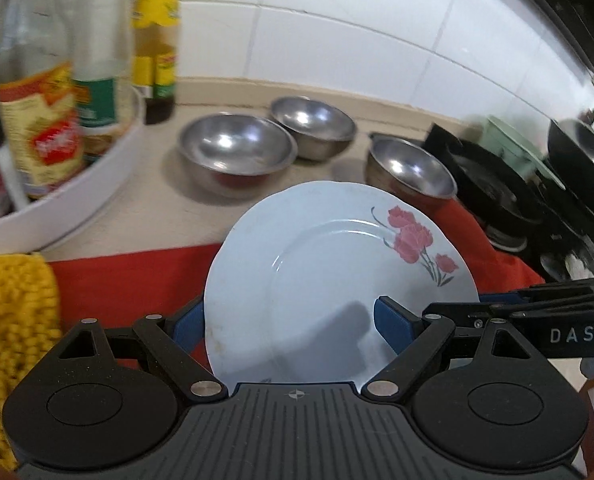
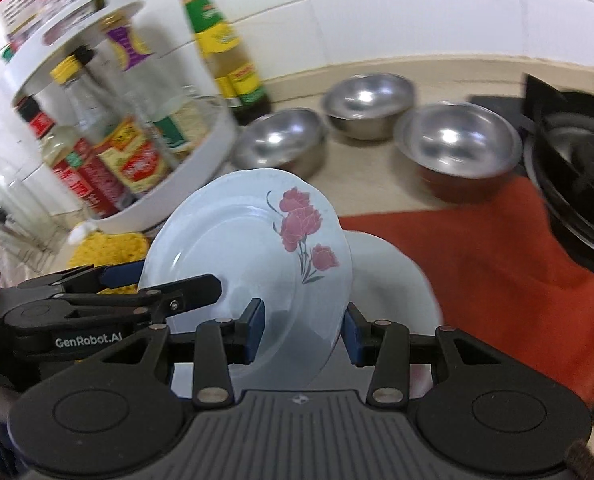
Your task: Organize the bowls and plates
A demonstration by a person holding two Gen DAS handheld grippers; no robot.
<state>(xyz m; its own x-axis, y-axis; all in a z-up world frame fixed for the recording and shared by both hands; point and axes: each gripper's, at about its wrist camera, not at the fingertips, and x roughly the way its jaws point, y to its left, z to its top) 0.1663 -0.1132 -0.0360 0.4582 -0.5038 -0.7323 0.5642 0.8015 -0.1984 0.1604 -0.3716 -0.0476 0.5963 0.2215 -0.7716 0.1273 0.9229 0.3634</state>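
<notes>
Both tools grip the flowered plate [image 2: 249, 256], tilted above red cloth [image 2: 497, 256]: left tool [image 1: 289, 320], right tool [image 2: 303, 328]. Mid-transfer; next likely lower onto white plate [image 2: 393, 276] just right, bowls [image 2: 457, 140] far.

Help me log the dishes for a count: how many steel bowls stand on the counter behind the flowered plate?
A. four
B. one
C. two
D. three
D: three steel bowls show beyond the plate, the left bowl, the back bowl and the right bowl; the left wrist view shows three as well.
</notes>
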